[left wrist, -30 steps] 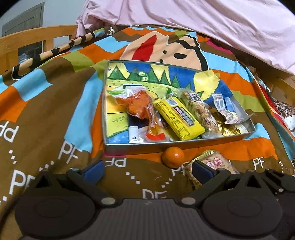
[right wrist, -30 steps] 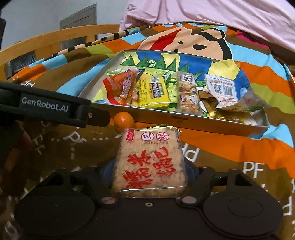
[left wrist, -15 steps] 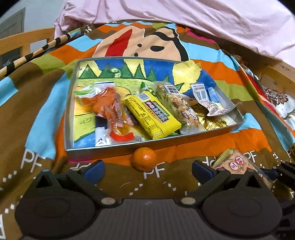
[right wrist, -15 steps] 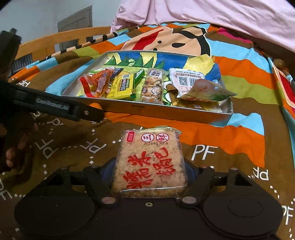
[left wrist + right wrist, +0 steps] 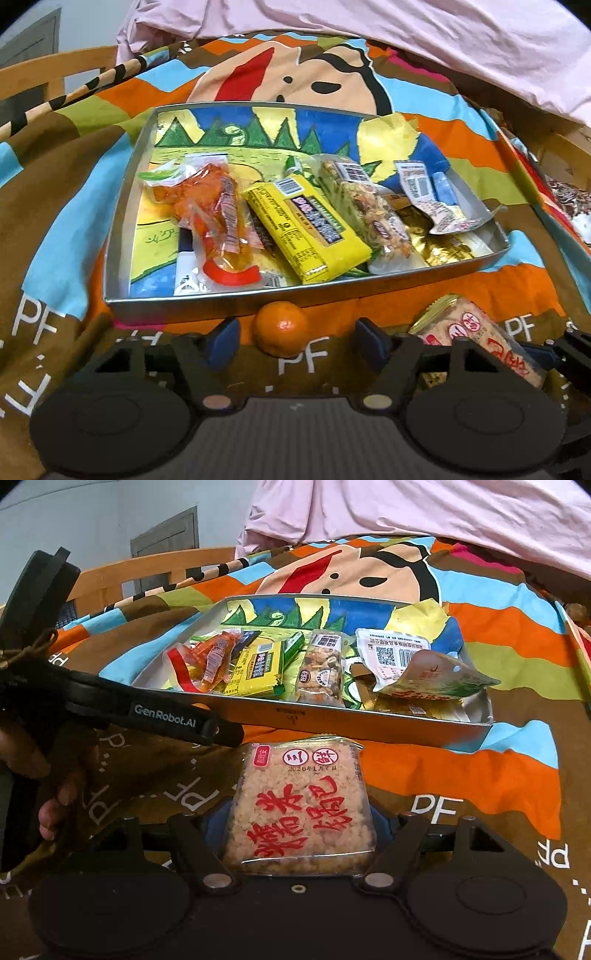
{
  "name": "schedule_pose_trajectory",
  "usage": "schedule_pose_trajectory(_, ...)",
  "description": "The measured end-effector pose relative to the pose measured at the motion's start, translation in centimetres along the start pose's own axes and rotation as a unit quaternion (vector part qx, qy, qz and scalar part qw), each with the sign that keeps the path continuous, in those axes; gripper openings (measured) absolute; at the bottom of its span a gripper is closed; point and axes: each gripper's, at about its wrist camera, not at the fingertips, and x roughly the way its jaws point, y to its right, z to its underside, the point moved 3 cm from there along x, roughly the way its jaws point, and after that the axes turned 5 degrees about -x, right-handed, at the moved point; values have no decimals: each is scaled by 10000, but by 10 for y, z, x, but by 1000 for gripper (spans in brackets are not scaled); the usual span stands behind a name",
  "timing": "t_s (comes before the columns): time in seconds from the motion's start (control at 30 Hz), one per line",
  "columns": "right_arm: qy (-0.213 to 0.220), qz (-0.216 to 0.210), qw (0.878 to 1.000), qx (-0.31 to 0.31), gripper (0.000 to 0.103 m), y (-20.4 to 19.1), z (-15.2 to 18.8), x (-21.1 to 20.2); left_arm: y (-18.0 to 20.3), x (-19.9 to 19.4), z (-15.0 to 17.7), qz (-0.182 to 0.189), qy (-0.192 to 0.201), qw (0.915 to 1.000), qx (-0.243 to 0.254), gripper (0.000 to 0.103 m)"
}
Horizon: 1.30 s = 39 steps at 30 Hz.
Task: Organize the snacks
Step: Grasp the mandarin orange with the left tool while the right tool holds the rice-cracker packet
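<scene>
Snacks in tray (image 5: 155,306), cartoon blanket (image 5: 55,206), pink sheet (image 5: 443,33) behind

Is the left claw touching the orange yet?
Apart. The left wrist view shows the orange between the closing left claw fingers, with blanket showing on both sides.

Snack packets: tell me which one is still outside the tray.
The rice cake packet with red writing, clamped in the right gripper. The yellow packet and the others lie inside the tray.
</scene>
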Motion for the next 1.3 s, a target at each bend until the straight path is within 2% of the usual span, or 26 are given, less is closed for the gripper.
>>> schedule_pose_trajectory(0.13, -2, -56, 10000, 39, 78, 1, 0, 5, -2, 1, 1, -96, 50, 9999, -63, 48)
schedule_pose_trajectory(0.27, -29, -95, 9999, 61, 77, 2, 1, 7, 1, -1, 3, -37, 71, 10000, -27, 37)
schedule_pose_trajectory(0.67, 126, 139, 9996, -227, 74, -7, -1, -12, 16, -27, 12, 302, 78, 9995, 13, 36)
schedule_pose_trajectory(0.97, 433, 503, 9973, -328, 74, -8, -9, -47, 29, -60, 14, 490, 272, 9984, 60, 36)
schedule_pose_trajectory(1.3, 747, 681, 9946, -238, 74, -9, -17, -81, 41, -91, 7, 636, 587, 9962, 105, 36)
